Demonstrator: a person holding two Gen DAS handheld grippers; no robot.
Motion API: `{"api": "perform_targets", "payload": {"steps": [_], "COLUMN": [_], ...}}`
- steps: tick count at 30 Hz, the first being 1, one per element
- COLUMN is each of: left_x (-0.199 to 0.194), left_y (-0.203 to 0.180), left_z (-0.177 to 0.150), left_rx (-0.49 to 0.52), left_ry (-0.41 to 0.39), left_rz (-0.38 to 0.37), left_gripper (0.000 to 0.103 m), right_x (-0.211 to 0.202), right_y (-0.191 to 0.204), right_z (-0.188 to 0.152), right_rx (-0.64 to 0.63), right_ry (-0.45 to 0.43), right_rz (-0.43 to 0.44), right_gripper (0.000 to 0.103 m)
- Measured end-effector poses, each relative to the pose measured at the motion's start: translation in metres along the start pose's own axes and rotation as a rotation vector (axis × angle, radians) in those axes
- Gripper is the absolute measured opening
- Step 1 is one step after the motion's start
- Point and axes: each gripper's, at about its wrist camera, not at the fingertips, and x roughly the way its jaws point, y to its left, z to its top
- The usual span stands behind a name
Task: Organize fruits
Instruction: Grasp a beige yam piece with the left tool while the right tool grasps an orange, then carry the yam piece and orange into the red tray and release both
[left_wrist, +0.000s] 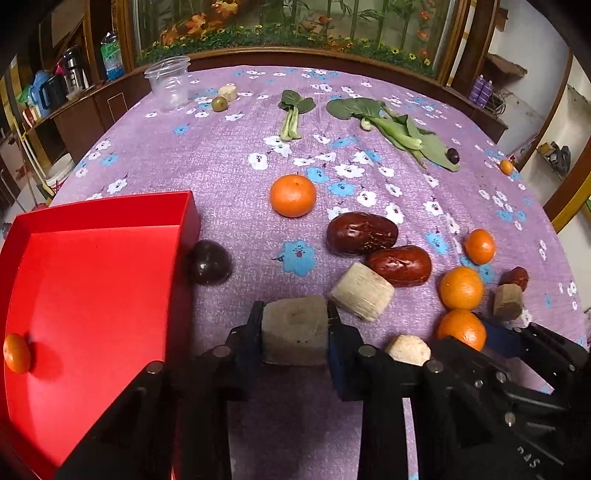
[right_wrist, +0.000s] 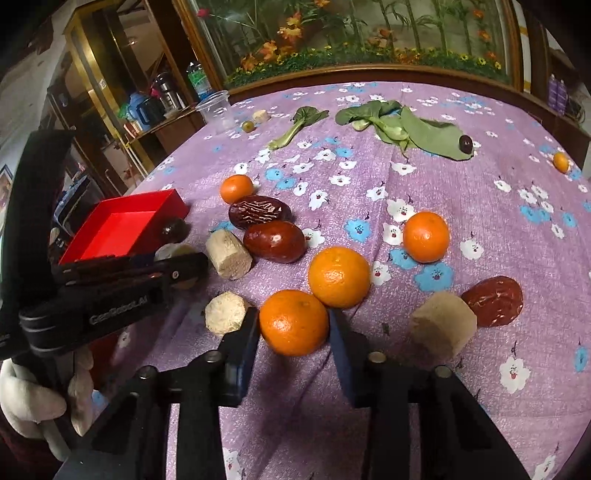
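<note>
Inside red tray (left_wrist: 99, 280), at 9 o'clock: one tangerine (left_wrist: 16, 353) only. Left gripper (left_wrist: 295, 328) fingers clamped on pale cut chunk (left_wrist: 295, 330). Right gripper (right_wrist: 294, 325) fingers wide, flanking tangerine on bench (right_wrist: 293, 322), not yet gripping. Remaining outside tray: other tangerines, red dates (left_wrist: 362, 233), dark round fruit (left_wrist: 210, 262).

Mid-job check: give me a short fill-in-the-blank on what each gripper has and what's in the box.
1. The left gripper is shut on a pale ____ chunk.
2. The right gripper has its jaws around a ____, not yet clamped.
3. The red box holds ____ tangerine.

Missing words: sugarcane; tangerine; one
</note>
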Motion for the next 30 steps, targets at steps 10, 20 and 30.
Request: {"api": "perform_targets", "payload": {"steps": [10,20,30], "left_x": [-0.044,-0.1,-0.131], "left_y": [0.003,0.037,0.093], "left_z": [-0.015,-0.042,-0.064], "left_rx": [-0.057,-0.144,-0.247], "left_ry": [-0.063,-0.16,-0.229], "left_rz": [-0.077,-0.065,-0.004], "left_gripper": [0.029,0.029,0.029], "right_x": [-0.024,-0.059,-0.067], "right_y": [0.006,0.045,0.104], "right_z": [-0.007,-0.018,-0.022], "right_rx": [0.029,-0.035,-0.143], "right_ry": [-0.033,-0.084,-0.093], "right_rz": [0.017,0.043,0.093], "right_gripper": [0.039,0.039,0.039]}}
